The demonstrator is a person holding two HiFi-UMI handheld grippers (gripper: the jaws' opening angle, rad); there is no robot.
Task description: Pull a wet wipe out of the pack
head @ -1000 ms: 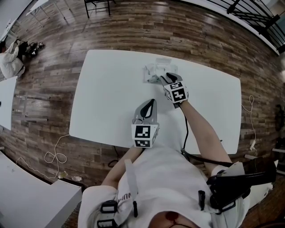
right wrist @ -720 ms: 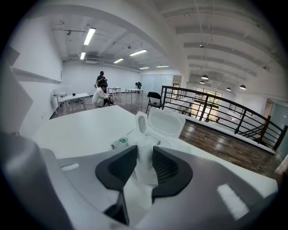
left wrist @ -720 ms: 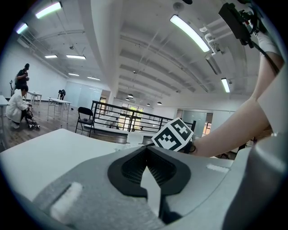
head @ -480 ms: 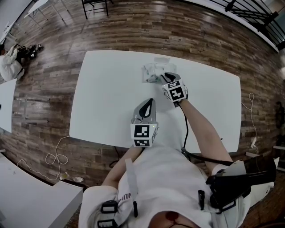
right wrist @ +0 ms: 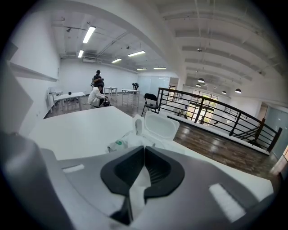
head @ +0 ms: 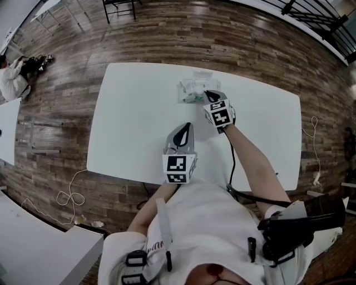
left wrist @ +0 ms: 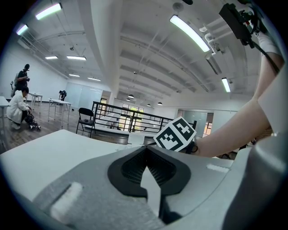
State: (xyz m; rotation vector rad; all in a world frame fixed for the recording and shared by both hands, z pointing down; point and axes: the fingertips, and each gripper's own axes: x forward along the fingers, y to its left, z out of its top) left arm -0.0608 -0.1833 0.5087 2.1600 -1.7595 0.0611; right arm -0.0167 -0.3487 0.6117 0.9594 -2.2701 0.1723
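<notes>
The wet wipe pack (head: 194, 89) lies on the white table (head: 133, 111) at its far middle, its lid (right wrist: 160, 125) flipped open. A crumpled white wipe (right wrist: 129, 140) sticks out of the opening. My right gripper (head: 207, 93) sits at the pack's right side; its jaws have just been closing and now pinch a fold of the wet wipe (right wrist: 137, 182). My left gripper (head: 187, 130) hovers over the table's near middle, apart from the pack, shut and empty (left wrist: 145, 149).
A loose cable (head: 69, 192) lies on the wooden floor left of the table. A dark chair (head: 120, 6) stands beyond the far edge. A person in white (head: 11, 75) crouches far left. A black railing (head: 311, 14) runs along the top right.
The right gripper's jaws have come together at the pack's opening. Both hands stay where they were.
</notes>
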